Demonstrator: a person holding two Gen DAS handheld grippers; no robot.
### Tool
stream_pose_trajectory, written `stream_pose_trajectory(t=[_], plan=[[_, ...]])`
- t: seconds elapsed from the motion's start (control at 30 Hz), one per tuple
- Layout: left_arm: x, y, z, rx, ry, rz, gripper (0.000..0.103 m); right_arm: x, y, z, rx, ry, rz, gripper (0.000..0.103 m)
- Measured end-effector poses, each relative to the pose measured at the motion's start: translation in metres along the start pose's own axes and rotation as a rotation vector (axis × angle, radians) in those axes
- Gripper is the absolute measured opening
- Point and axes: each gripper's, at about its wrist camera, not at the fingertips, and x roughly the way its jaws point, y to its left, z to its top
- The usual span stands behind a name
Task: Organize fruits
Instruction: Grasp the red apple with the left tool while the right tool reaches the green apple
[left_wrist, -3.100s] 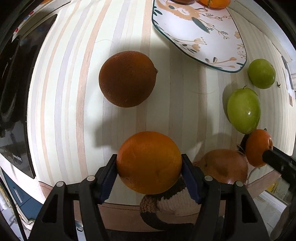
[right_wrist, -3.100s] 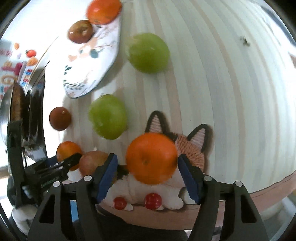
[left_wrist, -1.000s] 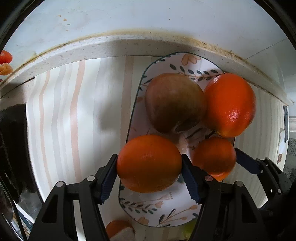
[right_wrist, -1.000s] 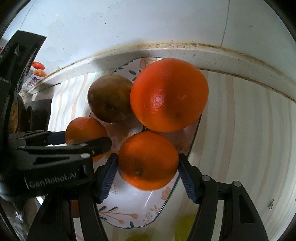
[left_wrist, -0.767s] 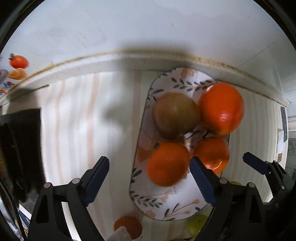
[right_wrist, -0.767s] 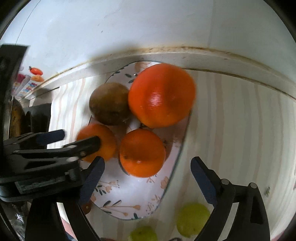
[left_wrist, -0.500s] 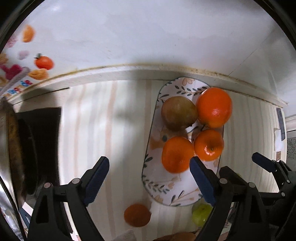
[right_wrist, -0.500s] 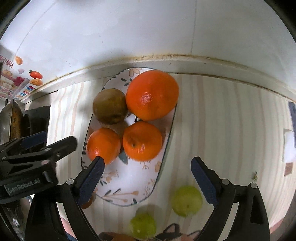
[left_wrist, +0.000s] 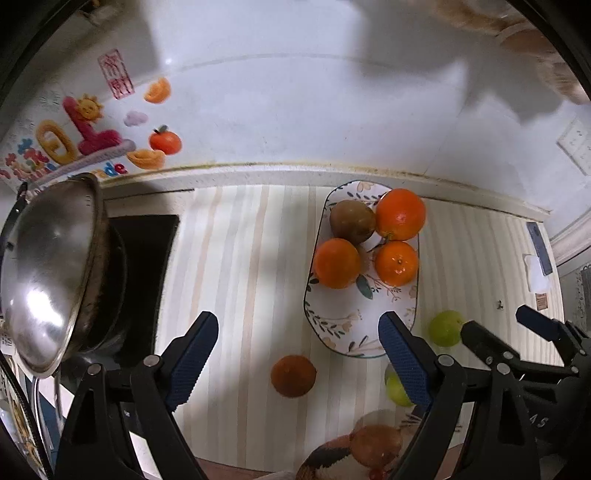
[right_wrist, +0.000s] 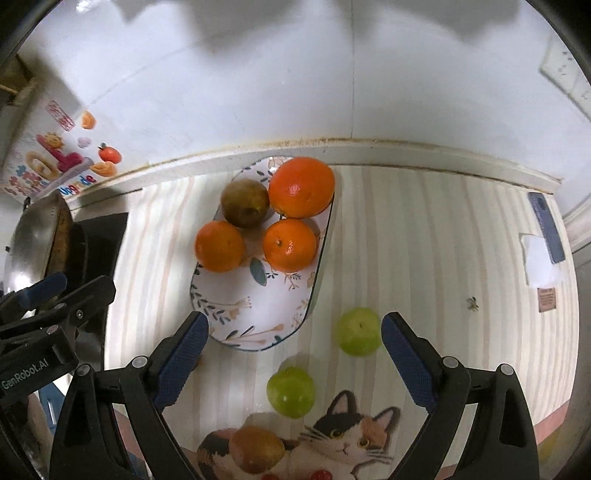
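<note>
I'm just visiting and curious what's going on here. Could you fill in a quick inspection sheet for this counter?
Surface: striped counter against a white wall.
Job's things: oval floral plate holding three oranges and one brownish fruit. Off the plate: two green fruits, a dark orange fruit, and a brownish fruit on a cat-shaped mat.
Clutter: phone and paper at the right edge.
Grippers: left tool and right tool both open and empty above the counter; their jaws have just been opening.
Cables: nothing seen.
Surroundings: steel wok on a black stove, colourful wall stickers, wall socket.
</note>
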Motion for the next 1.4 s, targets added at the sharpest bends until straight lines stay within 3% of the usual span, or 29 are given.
stream_pose_trajectory(t=[0.6, 0.8, 0.97, 1.17, 1.27, 1.4], plan=[[-0.09, 0.005, -0.048, 0.008, -0.164, -0.032, 0.089, -0.107, 0.02, -0.053, -0.016, -0.183, -0.007, 0.097], [-0.095, 0.01, -0.057, 0.002, -0.155, -0.052, 0.089, -0.119, 0.021, -0.06, -0.005, -0.195, 0.02, 0.097], [-0.059, 0.006, -0.071, 0.02, -0.033, -0.085, 0.093, -0.097, 0.007, -0.068, 0.047, -0.122, 0.066, 0.097], [0.009, 0.005, -0.101, 0.011, 0.167, -0.1, 0.093, -0.022, -0.022, -0.094, 0.131, 0.086, 0.141, 0.097], [0.04, -0.001, -0.117, -0.012, 0.273, -0.158, 0.093, 0.019, -0.04, -0.106, 0.207, 0.174, 0.173, 0.097], [0.071, -0.029, -0.132, 0.006, 0.379, -0.235, 0.093, 0.045, -0.063, -0.114, 0.293, 0.213, 0.177, 0.097]])
